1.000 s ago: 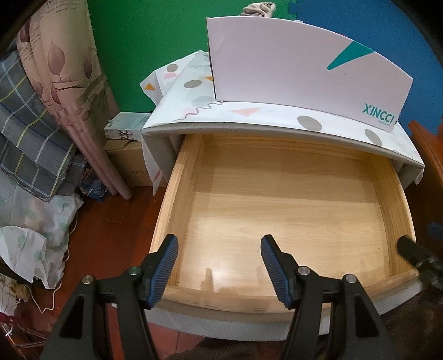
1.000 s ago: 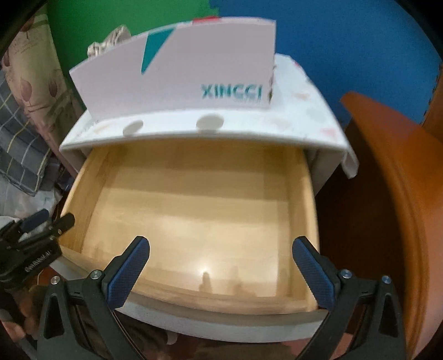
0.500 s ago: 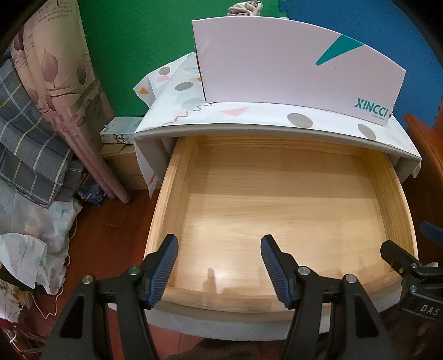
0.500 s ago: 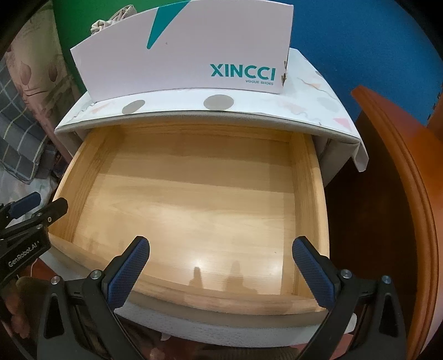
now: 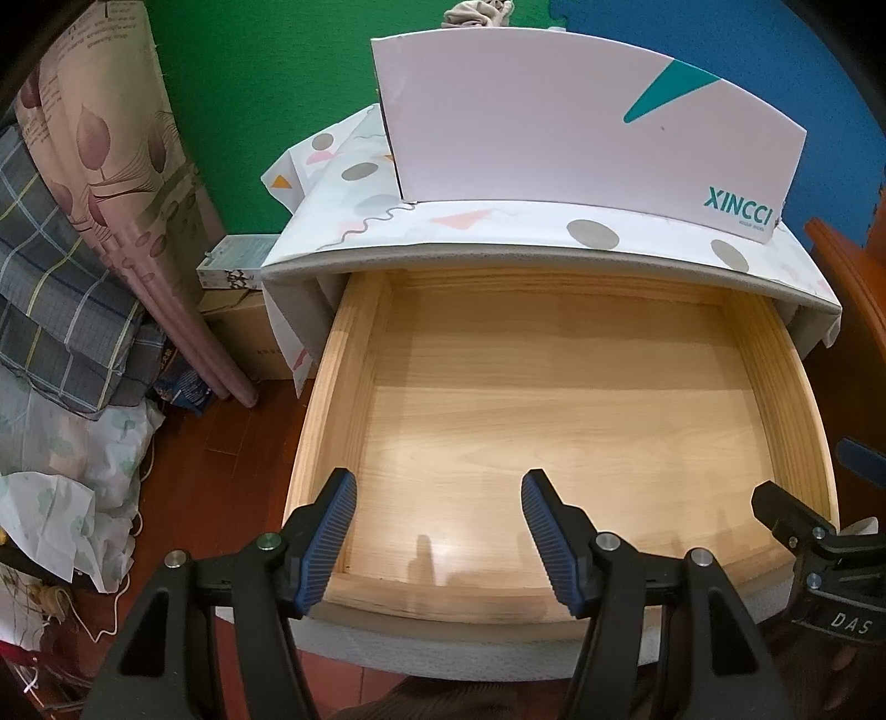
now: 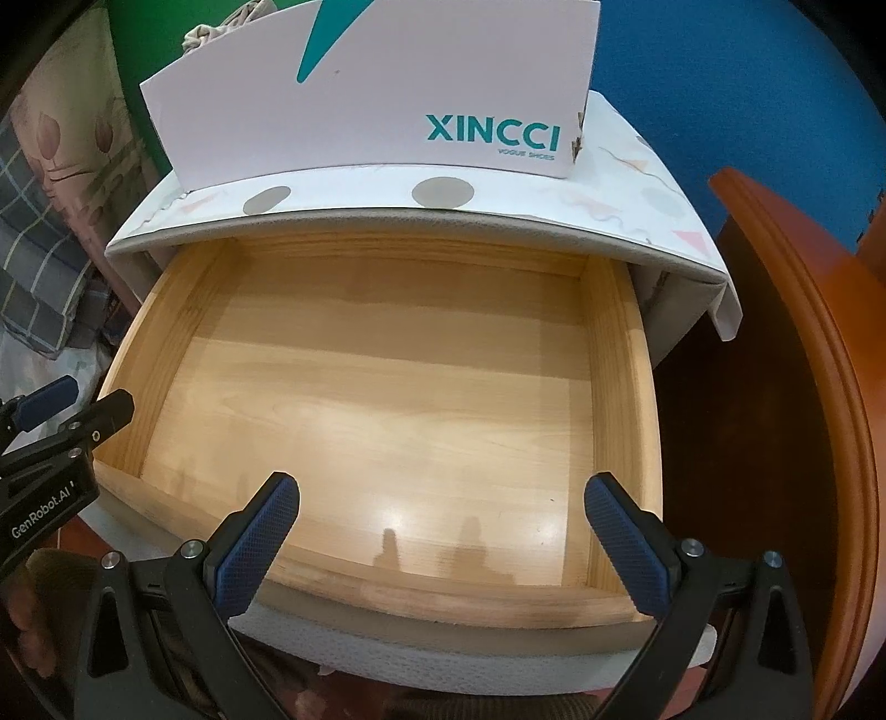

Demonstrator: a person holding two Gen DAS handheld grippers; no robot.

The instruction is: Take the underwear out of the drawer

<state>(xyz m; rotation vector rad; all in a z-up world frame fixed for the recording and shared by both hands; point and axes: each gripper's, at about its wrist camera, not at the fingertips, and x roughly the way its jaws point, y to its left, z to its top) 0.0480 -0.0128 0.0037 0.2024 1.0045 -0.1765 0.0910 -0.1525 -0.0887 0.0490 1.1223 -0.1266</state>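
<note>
- The wooden drawer (image 5: 554, 387) stood pulled out from under the cabinet top, its pale floor bare in both wrist views, with only glare and the shadows of the tool tips on it
- No underwear lay inside the drawer; a crumpled beige cloth (image 5: 476, 12) peeked over the back of the white XINCCI shoe box (image 5: 554, 127), and whether that was the underwear I could not tell
- The shoe box stood on the surface (image 5: 498, 232) above the drawer, on a white cover printed with grey dots and pink triangles
- The left tool (image 5: 437, 526) hung over the drawer's front left corner, released, its blue ribbed pads apart with nothing between them
- The right tool (image 6: 443, 537) hung over the front rail of the drawer, released as well and spread wider, its blue pads clear of the wood and holding nothing
- Each tool showed at the edge of the other's view: the left one by the drawer's left wall, the right one by its right front corner
- To the left of the cabinet a pink flowered fabric roll (image 5: 111, 183) leaned against the green wall, beside folded plaid bedding (image 5: 50, 310)
- A small printed carton (image 5: 232, 268) sat on a brown cardboard box (image 5: 243, 338) just beside the cabinet, on the red-brown wood floor
- To the right an orange-brown wooden furniture edge (image 6: 803, 387) curved close by the drawer
</note>
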